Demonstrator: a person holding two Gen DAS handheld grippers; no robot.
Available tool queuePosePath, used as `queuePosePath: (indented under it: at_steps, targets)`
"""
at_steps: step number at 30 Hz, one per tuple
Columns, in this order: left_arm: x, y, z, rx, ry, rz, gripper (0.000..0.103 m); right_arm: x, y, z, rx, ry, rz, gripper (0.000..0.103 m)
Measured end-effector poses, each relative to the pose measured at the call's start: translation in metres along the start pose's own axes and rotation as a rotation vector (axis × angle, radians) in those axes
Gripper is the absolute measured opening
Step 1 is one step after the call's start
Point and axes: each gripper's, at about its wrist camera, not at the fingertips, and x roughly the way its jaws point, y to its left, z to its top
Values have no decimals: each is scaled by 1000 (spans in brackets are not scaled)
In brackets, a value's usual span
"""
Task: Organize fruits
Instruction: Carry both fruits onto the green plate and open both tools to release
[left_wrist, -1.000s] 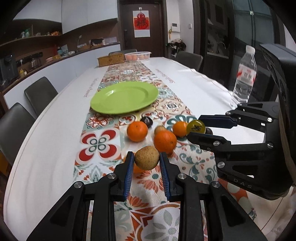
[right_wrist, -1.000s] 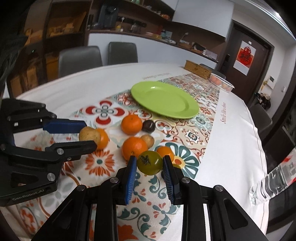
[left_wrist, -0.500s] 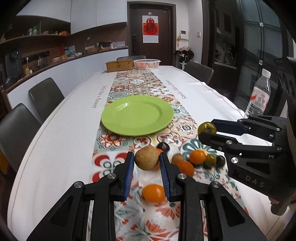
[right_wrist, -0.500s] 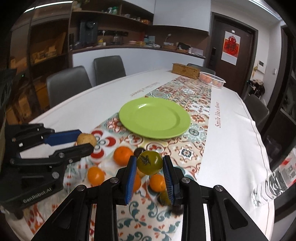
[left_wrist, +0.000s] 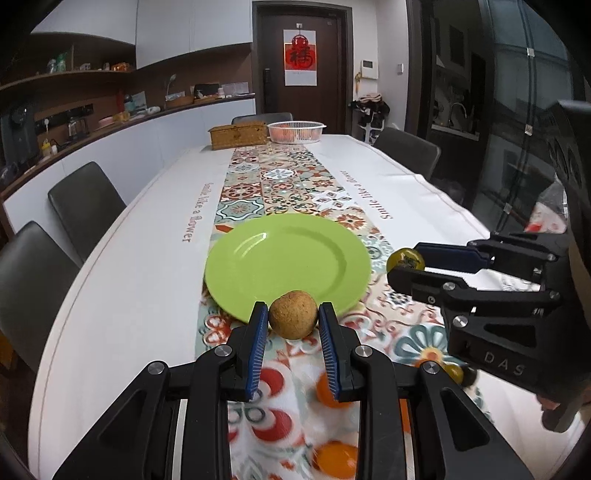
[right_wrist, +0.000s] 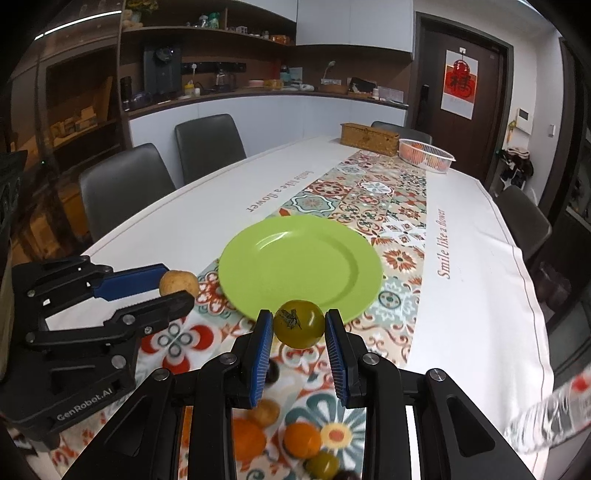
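My left gripper (left_wrist: 293, 319) is shut on a round brown fruit (left_wrist: 293, 319) and holds it above the near rim of the empty green plate (left_wrist: 288, 264). My right gripper (right_wrist: 298, 326) is shut on a green tomato (right_wrist: 298, 323), also above the plate's near rim (right_wrist: 299, 266). Each gripper shows in the other's view, the right one (left_wrist: 406, 264) beside the plate's right edge, the left one (right_wrist: 177, 286) beside its left edge. Several oranges (right_wrist: 302, 437) and small fruits (right_wrist: 323, 464) lie on the patterned runner below the grippers.
A wicker box (left_wrist: 238, 134) and a white basket (left_wrist: 295, 132) with oranges stand at the table's far end. A water bottle (right_wrist: 550, 417) is at the right edge. Grey chairs (left_wrist: 86, 206) line the table's left side.
Both grippers have lifted their fruits and carried them forward from the fruit pile to the plate's near rim. The loose fruits now lie beneath and behind the fingers.
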Motion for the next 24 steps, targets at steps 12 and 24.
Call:
queuePosePath:
  at_steps: [12,24]
  targets:
    - [65,16,10,9,125,-53,28,71,-16,24,18,132,22,30]
    - [93,21,9,-18,177,-81,49,114,-25,19,56,225,51,31]
